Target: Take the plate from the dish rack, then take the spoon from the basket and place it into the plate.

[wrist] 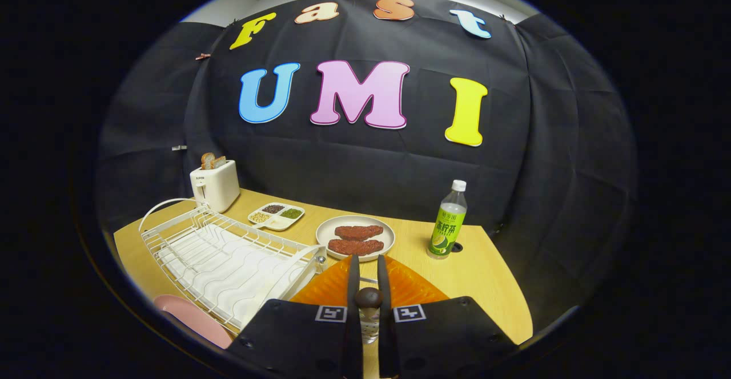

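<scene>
Between the two fingers of the gripper (365, 279), a spoon (368, 305) with a dark rounded end and a clear handle was held, both fingers drawn close and pressing its sides. Directly beneath and just ahead of the fingers lay the orange ribbed plastic basket (411, 285). The pink round plate (191, 319) lay on the wooden table (485, 265), near and to the left, beside the near corner of the white wire dish rack (228, 259); it was well apart from the fingers. The step in hand appeared to be carrying the spoon to that plate. For a good result, the grip should be kept firm, the spoon lifted over the rack's rim, then swung left and lowered onto the plate's centre before release. Farther off stood a beige plate of red patties (355, 237) and a green-labelled bottle (448, 222); neither was the target.
</scene>
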`<state>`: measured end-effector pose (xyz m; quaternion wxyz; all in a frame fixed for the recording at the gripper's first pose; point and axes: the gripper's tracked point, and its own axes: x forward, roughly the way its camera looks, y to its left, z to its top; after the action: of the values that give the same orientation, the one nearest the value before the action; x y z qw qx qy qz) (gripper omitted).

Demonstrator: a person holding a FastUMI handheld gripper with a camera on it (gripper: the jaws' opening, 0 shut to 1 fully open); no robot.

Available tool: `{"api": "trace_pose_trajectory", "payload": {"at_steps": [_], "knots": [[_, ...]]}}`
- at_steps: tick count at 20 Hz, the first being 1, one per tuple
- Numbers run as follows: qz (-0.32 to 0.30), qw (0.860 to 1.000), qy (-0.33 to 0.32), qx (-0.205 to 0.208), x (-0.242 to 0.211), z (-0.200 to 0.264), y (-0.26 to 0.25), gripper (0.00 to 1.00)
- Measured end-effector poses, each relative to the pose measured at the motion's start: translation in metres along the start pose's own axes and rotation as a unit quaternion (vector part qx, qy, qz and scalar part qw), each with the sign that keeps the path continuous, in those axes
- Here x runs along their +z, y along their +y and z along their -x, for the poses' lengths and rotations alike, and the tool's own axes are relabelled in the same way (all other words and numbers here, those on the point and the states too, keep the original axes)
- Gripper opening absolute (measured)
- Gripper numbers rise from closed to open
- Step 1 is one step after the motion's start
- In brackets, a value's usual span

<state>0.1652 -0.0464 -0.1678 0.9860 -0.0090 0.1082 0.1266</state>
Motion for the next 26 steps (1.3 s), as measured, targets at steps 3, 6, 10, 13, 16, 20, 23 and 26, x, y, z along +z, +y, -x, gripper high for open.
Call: {"api": "trace_pose_trajectory", "payload": {"at_steps": [3,6,10,13,16,20,23,26], "knots": [[0.018,1.0,-0.016,0.003,0.038,0.018,0.006,0.15],[0.014,0.999,-0.027,0.02,0.071,0.044,0.025,0.14],[-0.001,0.998,-0.023,0.06,0.087,0.081,0.073,0.14],[-0.019,0.995,-0.005,0.094,0.075,0.104,0.119,0.15],[-0.036,0.99,-0.001,0.139,0.062,0.12,0.172,0.15],[-0.052,0.981,0.028,0.187,0.024,0.119,0.236,0.15],[-0.055,0.976,0.046,0.204,-0.001,0.111,0.266,0.15],[-0.046,0.974,0.061,0.212,-0.028,0.104,0.282,0.15]]}}
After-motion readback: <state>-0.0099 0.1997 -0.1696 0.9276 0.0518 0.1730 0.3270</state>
